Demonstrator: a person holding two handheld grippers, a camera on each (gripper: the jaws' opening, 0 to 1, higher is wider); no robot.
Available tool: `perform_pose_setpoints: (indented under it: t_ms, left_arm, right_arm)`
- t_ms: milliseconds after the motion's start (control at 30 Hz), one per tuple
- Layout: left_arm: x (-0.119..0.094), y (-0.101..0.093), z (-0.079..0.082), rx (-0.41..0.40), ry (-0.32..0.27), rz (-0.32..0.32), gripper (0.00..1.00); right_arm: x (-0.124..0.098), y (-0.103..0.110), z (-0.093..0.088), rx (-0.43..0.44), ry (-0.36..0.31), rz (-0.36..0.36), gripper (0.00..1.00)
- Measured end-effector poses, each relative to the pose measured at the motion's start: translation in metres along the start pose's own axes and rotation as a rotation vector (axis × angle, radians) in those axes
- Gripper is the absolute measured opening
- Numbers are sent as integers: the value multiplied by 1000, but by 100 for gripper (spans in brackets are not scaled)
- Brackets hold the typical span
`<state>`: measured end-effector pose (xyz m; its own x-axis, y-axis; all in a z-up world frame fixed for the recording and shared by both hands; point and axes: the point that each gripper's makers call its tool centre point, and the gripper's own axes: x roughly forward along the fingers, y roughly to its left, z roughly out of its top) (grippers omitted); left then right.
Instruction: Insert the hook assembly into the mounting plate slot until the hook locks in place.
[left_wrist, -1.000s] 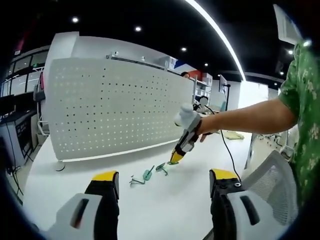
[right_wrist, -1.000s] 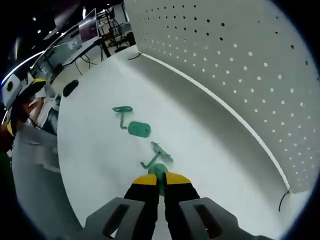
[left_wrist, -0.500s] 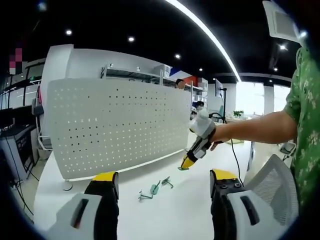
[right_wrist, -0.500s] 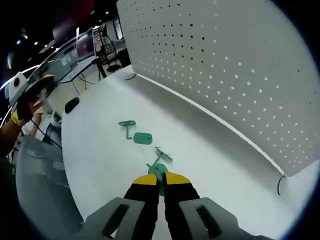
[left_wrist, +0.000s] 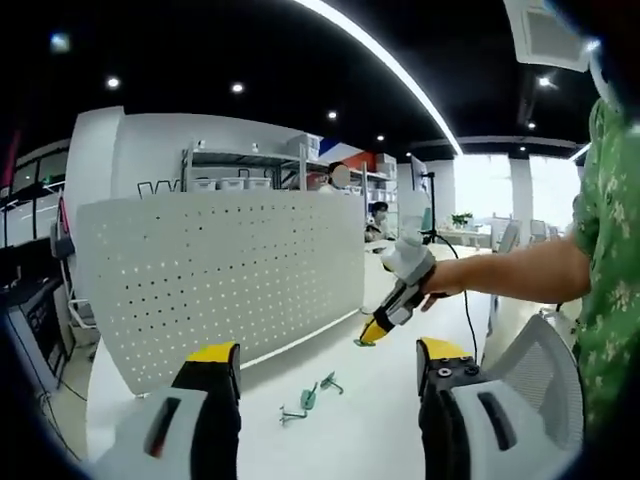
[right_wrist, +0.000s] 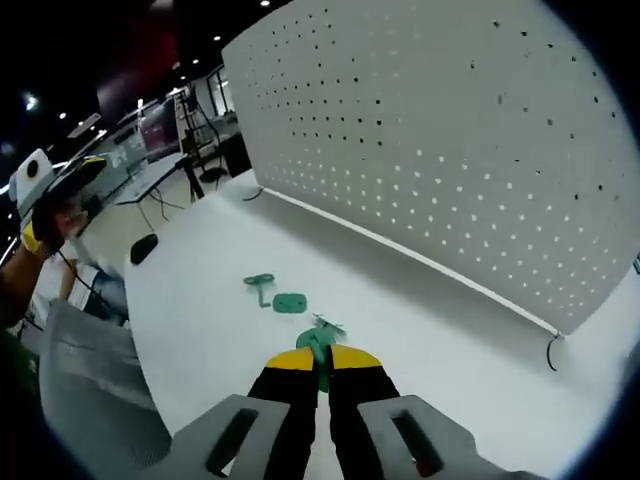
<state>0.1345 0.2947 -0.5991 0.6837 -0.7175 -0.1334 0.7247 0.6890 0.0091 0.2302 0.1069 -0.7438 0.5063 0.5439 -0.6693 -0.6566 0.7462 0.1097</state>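
Between the right gripper (right_wrist: 320, 372) tips, a green hook piece (right_wrist: 319, 345).

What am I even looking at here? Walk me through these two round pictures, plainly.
A person holds a two-jaw gripper in each hand, and each carries a fisheye camera looking along its own jaws. In the left gripper view, the left gripper is open and holds nothing; the right gripper reaches in at the end of the person's arm. In the right gripper view, the right gripper is shut on a green hook piece, held above the white table. On the table lie a green oval plate and two more green hooks, in front of a white pegboard panel.
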Motion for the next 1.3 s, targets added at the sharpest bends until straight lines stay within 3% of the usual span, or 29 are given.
perform_pose_setpoints:
  t_ms: [400,800,1300]
  left_arm:
    - [18,-18,20,29,-47,-62,73]
    - [48,-33,31,39,-72,-132,71]
    - [80,-47,64,12,-138,-196,68]
  right_arm:
    - [-51,7,39,-23,-127,-65,1]
    - [-90,23,55,-15,-226,-103,1]
    - [-141,55,92,-1,-419,-81,1]
